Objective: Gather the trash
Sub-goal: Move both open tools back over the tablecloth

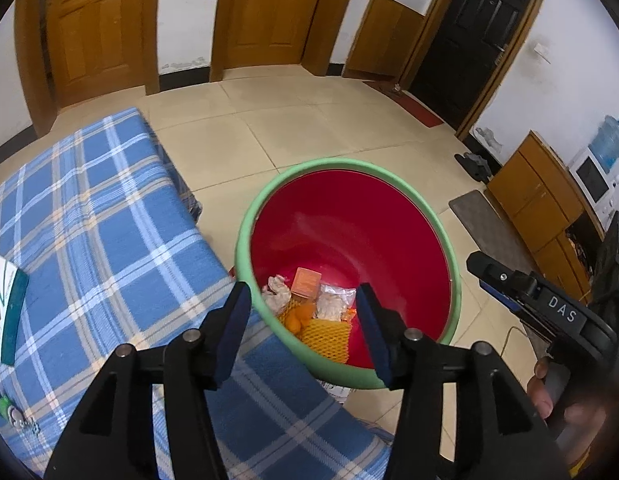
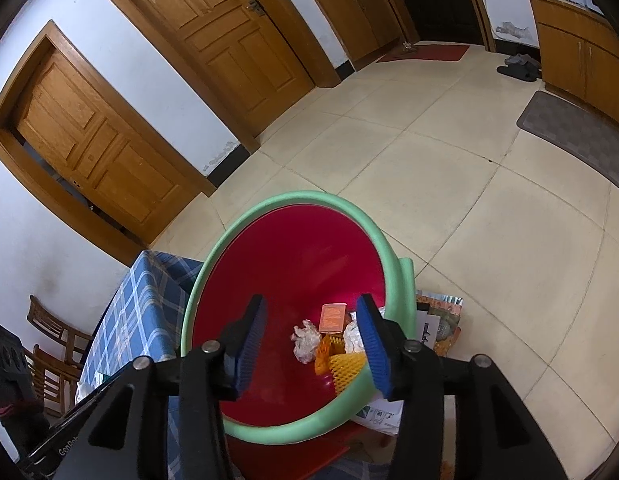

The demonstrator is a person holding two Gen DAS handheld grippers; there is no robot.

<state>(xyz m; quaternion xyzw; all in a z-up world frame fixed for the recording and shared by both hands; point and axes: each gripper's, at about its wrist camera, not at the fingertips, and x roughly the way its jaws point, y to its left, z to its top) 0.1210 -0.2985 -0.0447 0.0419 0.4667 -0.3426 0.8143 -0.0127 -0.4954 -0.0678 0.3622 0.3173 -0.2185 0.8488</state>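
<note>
A red bin with a green rim stands on the floor beside the checked table. At its bottom lie trash pieces: an orange card, crumpled tissue, a clear packet, orange peel and yellow foam netting. My left gripper hangs over the bin's near rim, open, nothing between its blue pads. My right gripper also hovers over the bin, open and empty. It appears too at the right edge of the left wrist view.
A table with a blue checked cloth touches the bin's left side. A white and green box and keys lie on it. Flat cardboard sits under the bin. Wooden chairs, cabinets, doors and tiled floor surround.
</note>
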